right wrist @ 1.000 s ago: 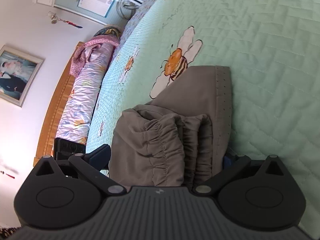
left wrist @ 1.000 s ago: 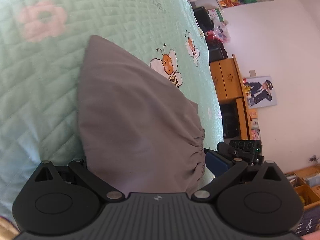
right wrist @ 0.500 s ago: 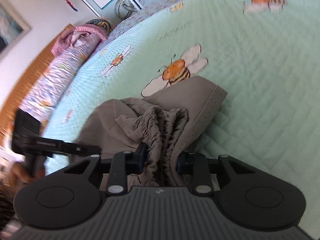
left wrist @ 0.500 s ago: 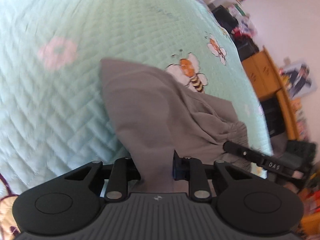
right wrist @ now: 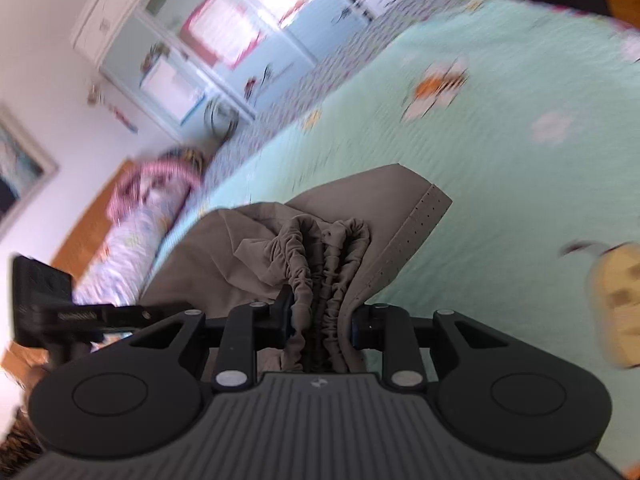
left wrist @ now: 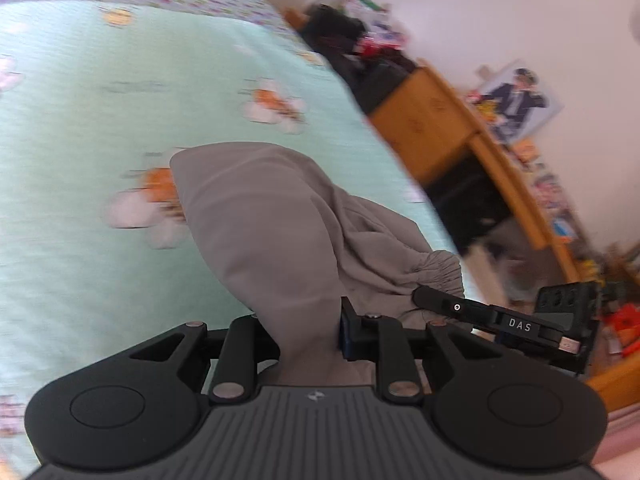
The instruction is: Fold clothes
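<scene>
Open bedspread all around; bolster pillow lines one edge

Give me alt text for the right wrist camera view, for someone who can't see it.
The right tool is shut on the gathered elastic waistband of a grey garment, held bunched above a mint green quilt printed with bees. The picture is blurred; the left tool shows at the left edge.

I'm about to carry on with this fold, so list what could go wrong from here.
1. The right gripper pinches a thick bunch of the grey garment's elastic waistband; layers may slip out unevenly.
2. The left gripper grips only a narrow strip, so the loose end could sag and crease.
3. Part of it trails on the green quilt and may drag.
</scene>
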`<state>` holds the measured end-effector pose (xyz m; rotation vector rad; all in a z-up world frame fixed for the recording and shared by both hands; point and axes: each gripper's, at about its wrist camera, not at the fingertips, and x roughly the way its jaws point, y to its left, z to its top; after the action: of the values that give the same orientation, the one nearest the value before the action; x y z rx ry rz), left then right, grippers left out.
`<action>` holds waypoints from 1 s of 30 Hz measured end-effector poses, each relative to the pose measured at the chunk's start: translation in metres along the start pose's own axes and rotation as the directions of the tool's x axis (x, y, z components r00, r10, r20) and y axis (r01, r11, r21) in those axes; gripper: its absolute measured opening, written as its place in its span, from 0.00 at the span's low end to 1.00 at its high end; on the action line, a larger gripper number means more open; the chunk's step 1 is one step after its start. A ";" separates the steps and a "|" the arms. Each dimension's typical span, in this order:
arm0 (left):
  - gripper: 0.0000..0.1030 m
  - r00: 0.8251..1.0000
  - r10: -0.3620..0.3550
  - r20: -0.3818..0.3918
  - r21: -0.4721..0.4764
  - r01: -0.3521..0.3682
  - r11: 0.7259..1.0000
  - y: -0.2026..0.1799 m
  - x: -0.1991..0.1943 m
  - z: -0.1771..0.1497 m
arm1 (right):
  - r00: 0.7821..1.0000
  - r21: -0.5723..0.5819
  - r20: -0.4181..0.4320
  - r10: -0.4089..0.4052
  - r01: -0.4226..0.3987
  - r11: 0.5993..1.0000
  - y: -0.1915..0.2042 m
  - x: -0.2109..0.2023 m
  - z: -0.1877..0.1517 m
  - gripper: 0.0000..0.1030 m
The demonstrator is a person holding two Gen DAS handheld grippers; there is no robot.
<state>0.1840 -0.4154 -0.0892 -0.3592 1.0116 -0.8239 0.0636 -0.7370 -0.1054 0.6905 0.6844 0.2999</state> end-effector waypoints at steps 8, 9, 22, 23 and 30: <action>0.23 0.987 -0.131 -0.092 -0.045 0.127 0.991 -0.063 0.122 0.020 | 0.994 0.070 0.020 -0.106 0.104 0.992 -0.079 -0.105 0.078 0.28; 0.23 0.991 -0.090 -0.100 -0.021 0.089 0.996 -0.066 0.141 0.016 | 0.992 0.074 0.012 -0.127 0.126 0.989 -0.092 -0.109 0.084 0.28; 0.46 0.976 0.174 -0.133 -0.013 -0.177 0.984 -0.039 0.232 -0.011 | 0.874 0.221 0.117 -0.472 0.441 0.870 -0.225 -0.082 0.048 0.44; 0.49 0.975 0.198 -0.103 -0.030 -0.202 0.979 -0.043 0.226 -0.010 | 0.858 0.219 0.142 -0.493 0.459 0.861 -0.221 -0.087 0.047 0.46; 0.55 0.970 0.213 0.119 0.054 -0.220 0.974 -0.100 0.187 -0.019 | 0.976 0.172 0.206 -0.076 0.041 0.984 -0.178 -0.072 0.068 0.46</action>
<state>0.1749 -0.6189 -0.1502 -0.2302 0.8976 -0.6311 0.0618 -0.9350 -0.1518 0.8469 0.5280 0.1123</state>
